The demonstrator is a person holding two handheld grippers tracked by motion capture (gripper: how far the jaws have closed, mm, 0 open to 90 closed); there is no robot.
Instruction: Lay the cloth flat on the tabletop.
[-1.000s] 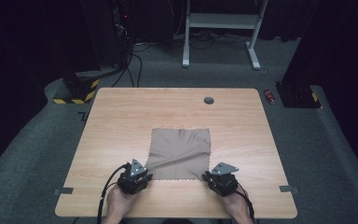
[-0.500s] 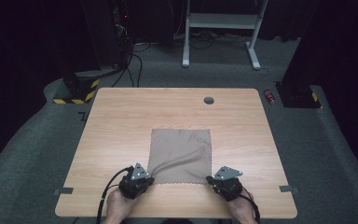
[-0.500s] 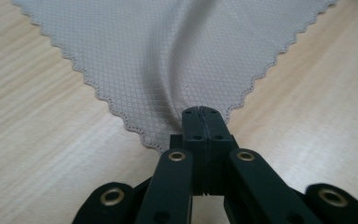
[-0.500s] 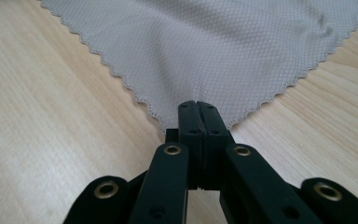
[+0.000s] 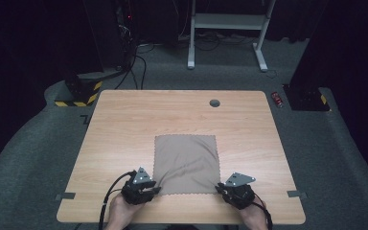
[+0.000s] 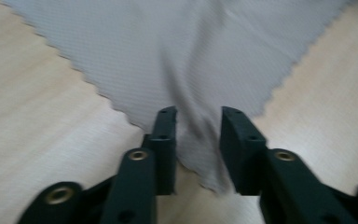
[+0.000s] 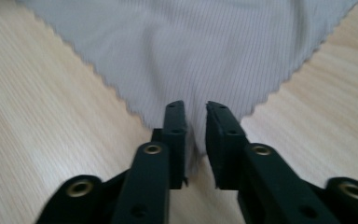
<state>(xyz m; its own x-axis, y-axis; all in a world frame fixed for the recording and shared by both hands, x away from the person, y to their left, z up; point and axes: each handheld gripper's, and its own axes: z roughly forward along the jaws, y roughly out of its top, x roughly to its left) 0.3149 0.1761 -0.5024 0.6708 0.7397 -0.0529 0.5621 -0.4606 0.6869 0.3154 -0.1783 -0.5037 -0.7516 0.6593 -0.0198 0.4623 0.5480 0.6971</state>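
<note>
A grey-brown cloth (image 5: 186,163) with a zigzag edge lies spread on the wooden table (image 5: 124,124), with a slight ripple near its front. My left gripper (image 5: 141,184) is at the cloth's near left corner and my right gripper (image 5: 235,189) at its near right corner. In the left gripper view the jaws (image 6: 198,112) stand well apart over the corner of the cloth (image 6: 191,46). The right gripper view shows the jaws (image 7: 196,105) with a narrower gap, and the corner of the cloth (image 7: 200,46) lies loose between them.
A round cable hole (image 5: 214,102) sits near the table's far edge. Small tape tabs (image 5: 65,196) (image 5: 296,194) mark the near left and right edges. On the floor beyond are a red can (image 5: 278,98), cables and a white frame (image 5: 225,21).
Both grippers drew back toward the near edge and the cloth's front edge came with them, flatter now. The jaws now stand apart at the corners.
</note>
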